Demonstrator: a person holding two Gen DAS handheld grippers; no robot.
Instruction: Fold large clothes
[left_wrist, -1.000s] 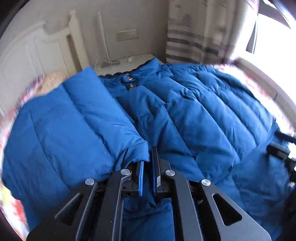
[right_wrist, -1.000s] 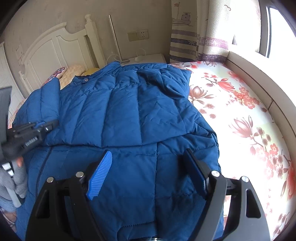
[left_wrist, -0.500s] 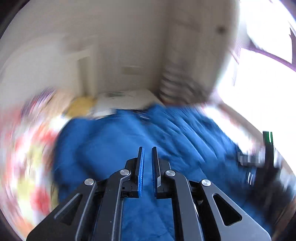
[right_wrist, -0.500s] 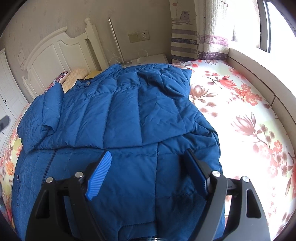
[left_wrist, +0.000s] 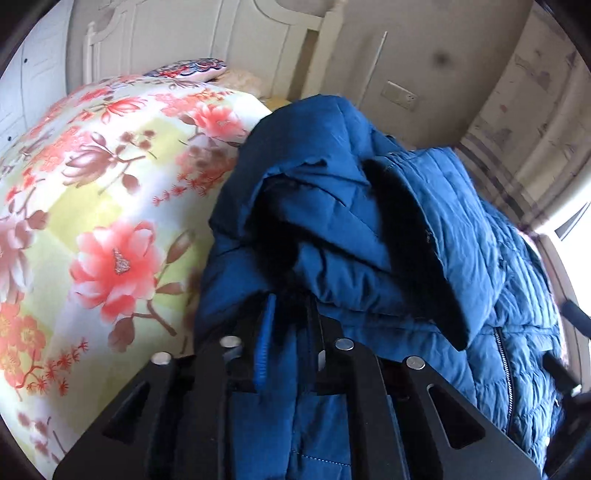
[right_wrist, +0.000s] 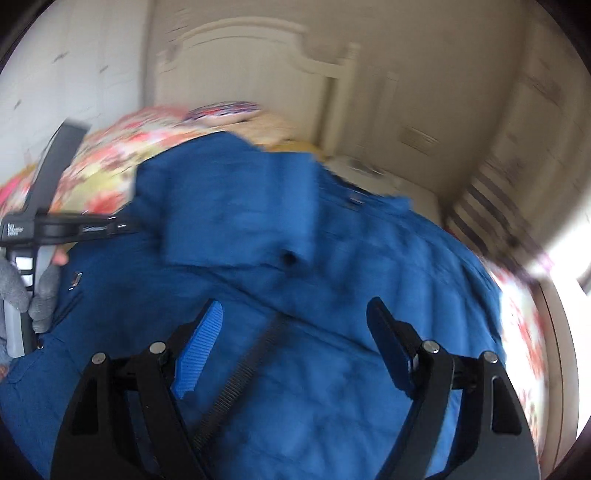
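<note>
A large blue quilted jacket (left_wrist: 413, 236) lies on a floral bed, its left side bunched and raised, zipper running down at the right. My left gripper (left_wrist: 288, 314) is shut on a fold of the jacket at its left lower edge. In the blurred right wrist view the jacket (right_wrist: 332, 295) fills the middle, with a sleeve folded across it. My right gripper (right_wrist: 295, 343) is open and empty just above the jacket's lower part, over its zipper (right_wrist: 240, 373). The left gripper shows at the left (right_wrist: 110, 225), closed on the jacket's edge.
The floral bedspread (left_wrist: 92, 206) spreads to the left of the jacket. A white headboard (left_wrist: 207, 33) and a pillow (left_wrist: 188, 68) stand at the back. A striped curtain (left_wrist: 517, 177) and a bright window are at the right.
My left gripper let go of the sleeve, swung to the jacket's left edge and closed on a fold there. My right gripper stayed open and turned left; its view is now blurred.
</note>
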